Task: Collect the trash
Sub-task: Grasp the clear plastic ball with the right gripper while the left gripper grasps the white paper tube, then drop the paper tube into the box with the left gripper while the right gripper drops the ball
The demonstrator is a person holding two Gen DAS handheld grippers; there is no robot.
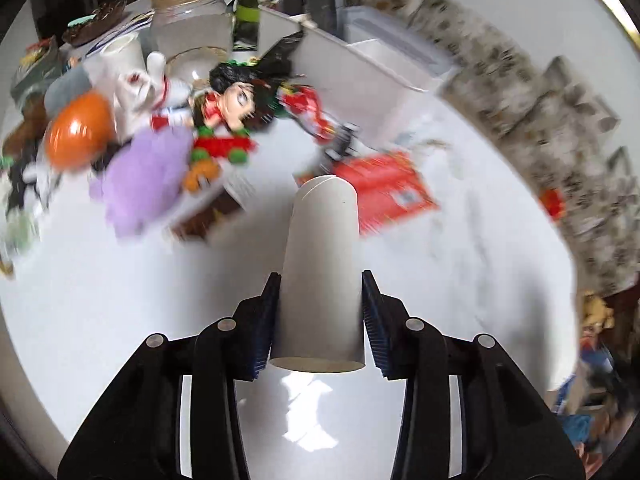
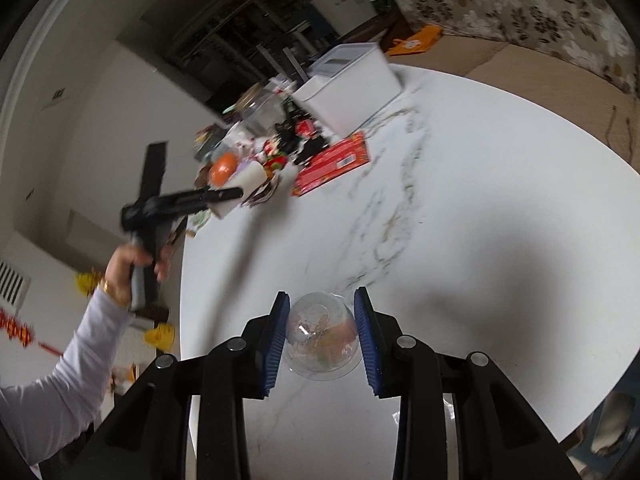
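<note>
My left gripper (image 1: 320, 280) is shut on a white paper cup (image 1: 322, 268) and holds it above the white marble table (image 1: 460, 272), its base pointing forward. In the right wrist view the same gripper (image 2: 236, 194) and the cup (image 2: 244, 188) hang over the table's left side. My right gripper (image 2: 322, 300) is shut on a clear plastic dome cup (image 2: 320, 340) held over the near table edge. A red flat box (image 1: 388, 190) lies ahead on the table; it also shows in the right wrist view (image 2: 332, 162). A white bin (image 1: 340, 76) with a black liner stands behind it.
A heap of toys lies at the left: an orange ball (image 1: 78, 132), a purple plush (image 1: 146, 176) and a doll head (image 1: 230, 100). A glass jar (image 1: 192, 20) stands behind them. A floral sofa (image 2: 520, 12) runs past the table's far side.
</note>
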